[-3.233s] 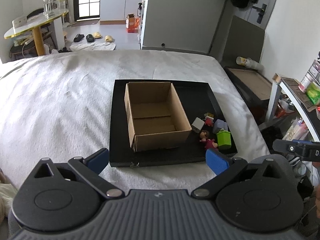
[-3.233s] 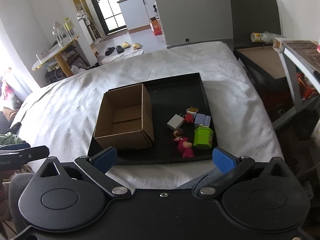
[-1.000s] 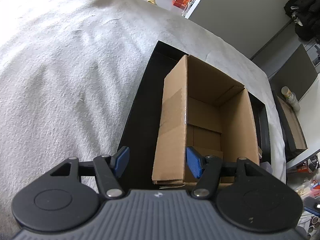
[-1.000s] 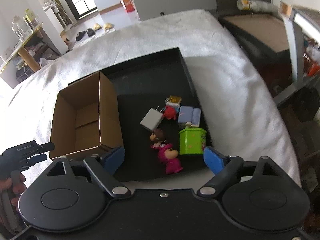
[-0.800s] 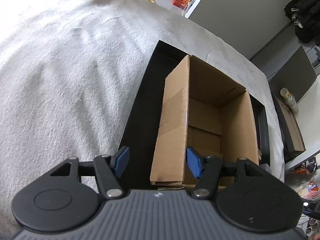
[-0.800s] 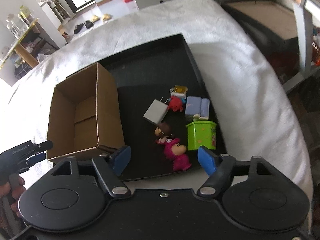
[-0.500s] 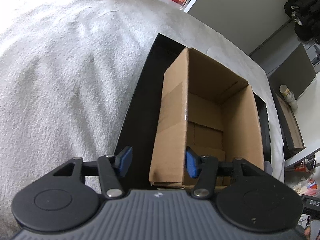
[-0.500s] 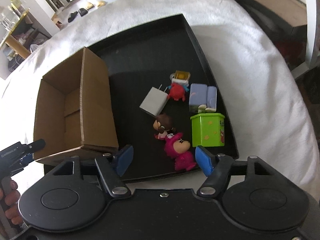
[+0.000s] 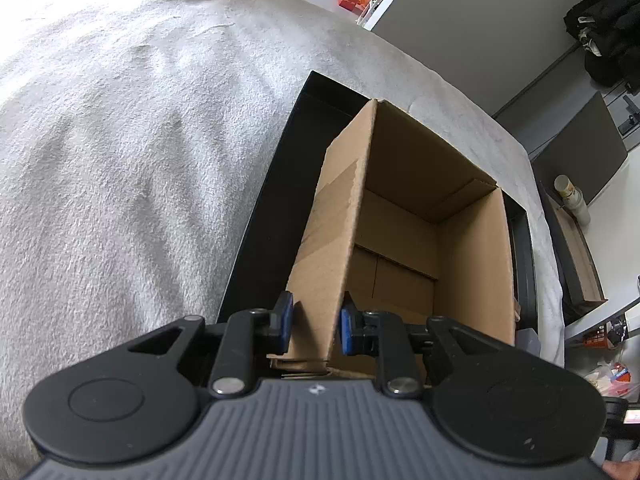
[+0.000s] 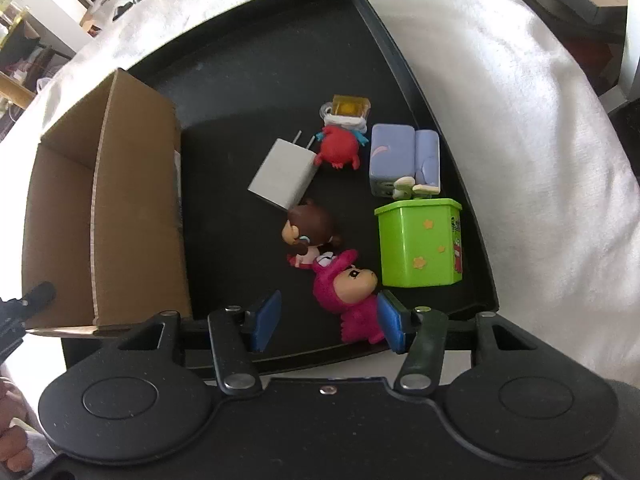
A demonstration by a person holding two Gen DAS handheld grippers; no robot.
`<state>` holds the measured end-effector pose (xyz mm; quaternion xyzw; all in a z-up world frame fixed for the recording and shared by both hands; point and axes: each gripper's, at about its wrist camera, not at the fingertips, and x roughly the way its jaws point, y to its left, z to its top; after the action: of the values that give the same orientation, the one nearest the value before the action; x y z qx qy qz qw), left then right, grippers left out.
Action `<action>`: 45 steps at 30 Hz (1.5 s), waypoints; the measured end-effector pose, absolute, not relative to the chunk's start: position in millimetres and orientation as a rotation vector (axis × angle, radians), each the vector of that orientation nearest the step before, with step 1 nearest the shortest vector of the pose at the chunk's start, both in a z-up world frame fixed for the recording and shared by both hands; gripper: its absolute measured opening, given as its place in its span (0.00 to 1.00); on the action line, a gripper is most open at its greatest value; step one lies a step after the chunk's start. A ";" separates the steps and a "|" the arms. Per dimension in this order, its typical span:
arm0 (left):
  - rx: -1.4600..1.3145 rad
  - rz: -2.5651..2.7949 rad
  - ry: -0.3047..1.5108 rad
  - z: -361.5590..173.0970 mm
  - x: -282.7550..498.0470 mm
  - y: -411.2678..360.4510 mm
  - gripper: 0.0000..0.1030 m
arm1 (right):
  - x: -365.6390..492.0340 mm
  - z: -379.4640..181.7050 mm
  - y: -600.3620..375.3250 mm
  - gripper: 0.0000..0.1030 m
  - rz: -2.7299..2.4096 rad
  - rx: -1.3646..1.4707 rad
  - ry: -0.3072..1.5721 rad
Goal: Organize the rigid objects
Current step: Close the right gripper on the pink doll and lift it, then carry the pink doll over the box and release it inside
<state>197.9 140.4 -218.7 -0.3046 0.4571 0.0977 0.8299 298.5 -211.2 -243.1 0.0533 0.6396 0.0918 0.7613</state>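
An open, empty cardboard box (image 9: 404,248) stands on a black tray (image 9: 264,216); it also shows in the right wrist view (image 10: 100,216). My left gripper (image 9: 314,326) is nearly shut around the box's near left wall. My right gripper (image 10: 326,322) is open, its fingers on either side of a pink figurine (image 10: 348,296) lying on the tray (image 10: 248,56). Behind it lie a brown-haired doll (image 10: 308,232), a green box (image 10: 420,242), a white charger (image 10: 282,174), a red toy (image 10: 340,146), a lilac toy sofa (image 10: 404,158) and a yellow cube (image 10: 348,110).
The tray rests on a white blanket (image 9: 120,140) over a bed. A dark side table with a cardboard sheet (image 9: 576,256) stands to the right of the bed. The other gripper's tip (image 10: 28,302) shows at the left edge.
My left gripper's fingers have closed in on the box wall. My right gripper has moved down toward the pink figurine and its fingers have narrowed around it.
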 end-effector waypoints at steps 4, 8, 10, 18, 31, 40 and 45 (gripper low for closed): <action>-0.646 0.209 0.971 -218.7 198.2 140.3 0.22 | 297.9 -251.7 -205.0 0.51 0.184 0.043 1.395; -0.638 0.207 0.973 -218.6 198.3 140.7 0.22 | 300.0 -261.4 -197.3 0.51 0.181 -0.019 1.410; -0.629 0.207 0.974 -218.3 197.9 140.0 0.22 | 302.1 -267.1 -190.3 0.51 0.184 -0.073 1.409; -0.621 0.211 0.975 -217.0 195.7 139.0 0.22 | 291.5 -272.0 -169.8 0.33 0.246 -0.223 1.394; -0.602 0.213 0.974 -213.1 189.9 136.1 0.21 | 273.8 -216.0 -190.8 0.32 0.292 -0.145 1.294; -0.608 0.212 0.976 -213.4 188.1 135.3 0.21 | 280.2 -169.5 -170.2 0.33 0.316 -0.153 1.193; -0.603 0.209 0.973 -212.6 188.4 134.4 0.21 | 283.4 -154.9 -162.0 0.32 0.338 -0.153 1.151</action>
<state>188.4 134.4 -212.6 -0.2849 0.4594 0.0985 0.8355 283.4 -162.0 -154.9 -0.0718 0.5412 0.1588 0.8227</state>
